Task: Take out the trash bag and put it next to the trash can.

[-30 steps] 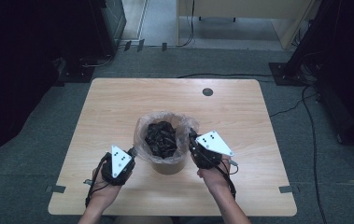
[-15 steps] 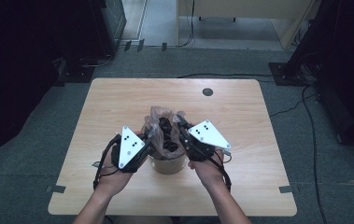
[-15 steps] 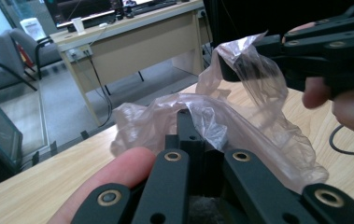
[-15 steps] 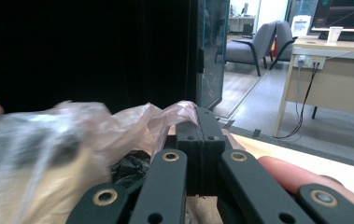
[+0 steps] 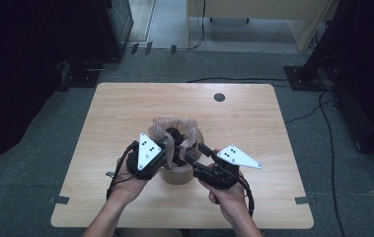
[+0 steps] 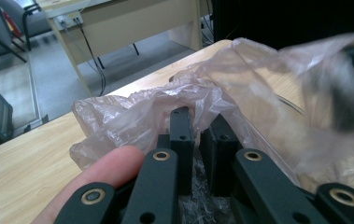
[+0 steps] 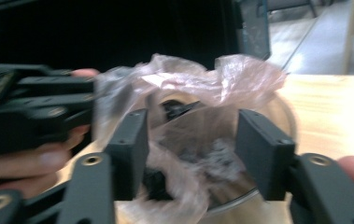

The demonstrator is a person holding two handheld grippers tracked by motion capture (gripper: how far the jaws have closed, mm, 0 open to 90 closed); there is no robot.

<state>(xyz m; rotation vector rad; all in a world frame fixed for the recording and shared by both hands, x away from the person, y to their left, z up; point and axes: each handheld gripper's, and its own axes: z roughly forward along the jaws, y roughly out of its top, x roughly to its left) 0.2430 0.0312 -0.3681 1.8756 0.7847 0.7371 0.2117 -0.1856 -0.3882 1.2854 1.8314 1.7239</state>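
Since half a second ago the left gripper (image 5: pixel 167 146) has clamped the plastic bag (image 5: pixel 174 127) rim at the bin (image 5: pixel 178 174). The right gripper (image 5: pixel 190 154), jaws wide, has moved beside it over the bag.

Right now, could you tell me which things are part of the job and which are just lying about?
In the job:
- plastic bag
- round bin
- left gripper, jaws pinching the bag's edge
- right gripper, jaws open

Lying about:
- desk
- floor cables
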